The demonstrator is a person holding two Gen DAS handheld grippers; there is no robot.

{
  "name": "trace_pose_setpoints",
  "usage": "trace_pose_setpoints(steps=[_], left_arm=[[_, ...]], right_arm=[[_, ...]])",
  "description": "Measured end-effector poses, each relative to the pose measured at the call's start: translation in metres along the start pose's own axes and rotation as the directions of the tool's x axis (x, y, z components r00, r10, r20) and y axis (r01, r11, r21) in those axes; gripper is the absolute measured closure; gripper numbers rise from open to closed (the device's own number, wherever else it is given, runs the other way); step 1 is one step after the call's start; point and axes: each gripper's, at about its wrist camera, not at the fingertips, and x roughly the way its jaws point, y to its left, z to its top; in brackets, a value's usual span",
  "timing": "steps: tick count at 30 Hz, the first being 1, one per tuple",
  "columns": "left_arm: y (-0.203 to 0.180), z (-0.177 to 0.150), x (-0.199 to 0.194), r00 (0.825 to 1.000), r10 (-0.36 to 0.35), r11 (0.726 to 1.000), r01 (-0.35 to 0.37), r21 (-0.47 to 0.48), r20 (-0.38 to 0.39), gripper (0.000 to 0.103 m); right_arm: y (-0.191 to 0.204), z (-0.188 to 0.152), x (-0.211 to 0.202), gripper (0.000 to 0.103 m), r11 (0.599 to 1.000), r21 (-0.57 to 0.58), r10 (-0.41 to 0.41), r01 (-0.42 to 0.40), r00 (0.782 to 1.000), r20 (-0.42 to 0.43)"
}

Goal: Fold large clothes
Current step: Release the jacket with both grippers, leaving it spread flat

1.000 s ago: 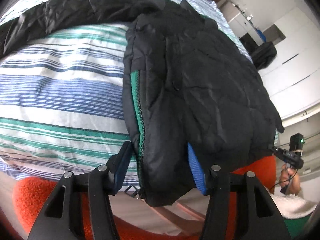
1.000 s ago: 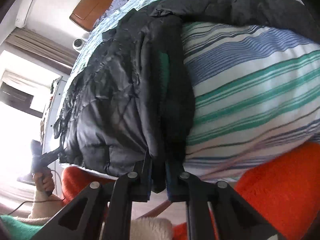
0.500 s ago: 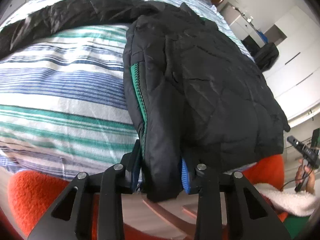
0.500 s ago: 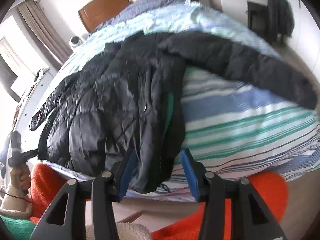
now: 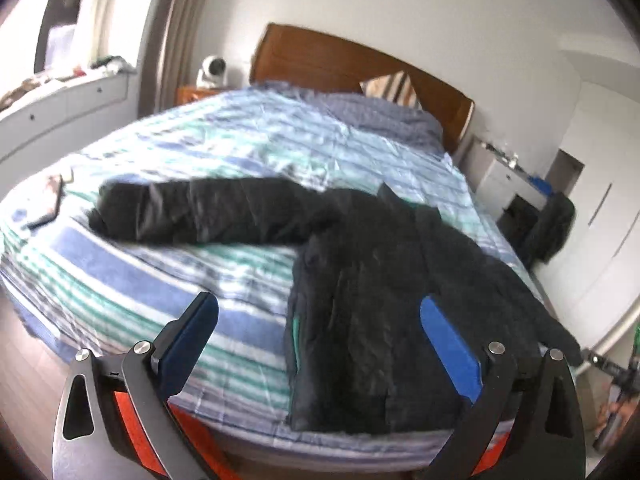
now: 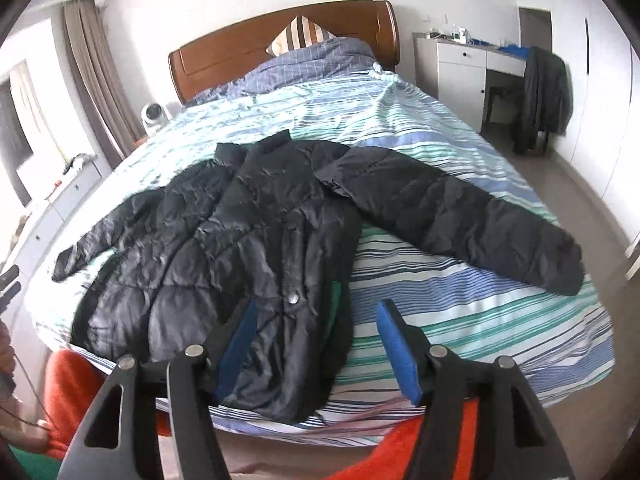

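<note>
Both tongs, left (image 5: 316, 344) and right (image 6: 316, 344), gape released, apart from the jacket (image 6: 248, 248) spread on the bed (image 6: 460, 304) beyond

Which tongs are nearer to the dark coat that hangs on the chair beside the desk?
Right. The dark coat hangs to the right of the bed. The right tongs are at its foot, nearer that side; the left tongs are farther to the left.

one black jacket (image 6: 256, 248) on one bed (image 6: 460, 320). two sleeves spread out. one striped pillow (image 6: 300, 34), one wooden headboard (image 6: 224, 60), one white camera (image 6: 154, 114), one phone (image 5: 46, 210). two grippers, four blue-padded fingers (image 6: 400, 348).
</note>
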Motion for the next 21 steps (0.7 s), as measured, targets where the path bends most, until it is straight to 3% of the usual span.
trace_pose_setpoints(steps=[5,7,10,13,16,21], left_arm=[[-0.020,-0.009,0.007,1.000,0.015,0.999,-0.016,0.045,0.014,0.002],[-0.024,-0.017,0.014,0.999,-0.028,0.999,0.029,0.028,-0.022,0.002],[-0.034,-0.025,0.027,0.987,-0.110,0.994,0.112,0.016,-0.115,0.003],[-0.057,-0.025,0.034,0.980,-0.110,0.982,0.132,0.133,-0.165,0.003],[-0.087,-0.019,0.025,0.986,-0.091,0.945,0.130,0.299,-0.139,0.002],[-0.117,0.002,0.008,0.988,-0.120,0.904,0.149,0.401,-0.096,0.000]], right_arm=[[-0.008,-0.010,-0.005,0.040,0.998,0.067,0.011,-0.013,0.999,0.030],[-0.011,-0.013,-0.010,0.040,0.997,0.070,-0.022,0.019,0.999,0.042],[-0.013,-0.013,-0.013,0.040,0.998,0.060,0.009,-0.012,0.999,0.047],[-0.009,-0.010,-0.010,0.040,0.999,0.039,0.002,-0.003,0.999,0.037],[0.002,-0.007,-0.011,0.040,1.000,0.003,-0.017,0.017,0.999,0.051],[0.024,-0.003,-0.018,0.040,0.992,-0.094,-0.073,0.081,0.993,0.087]])
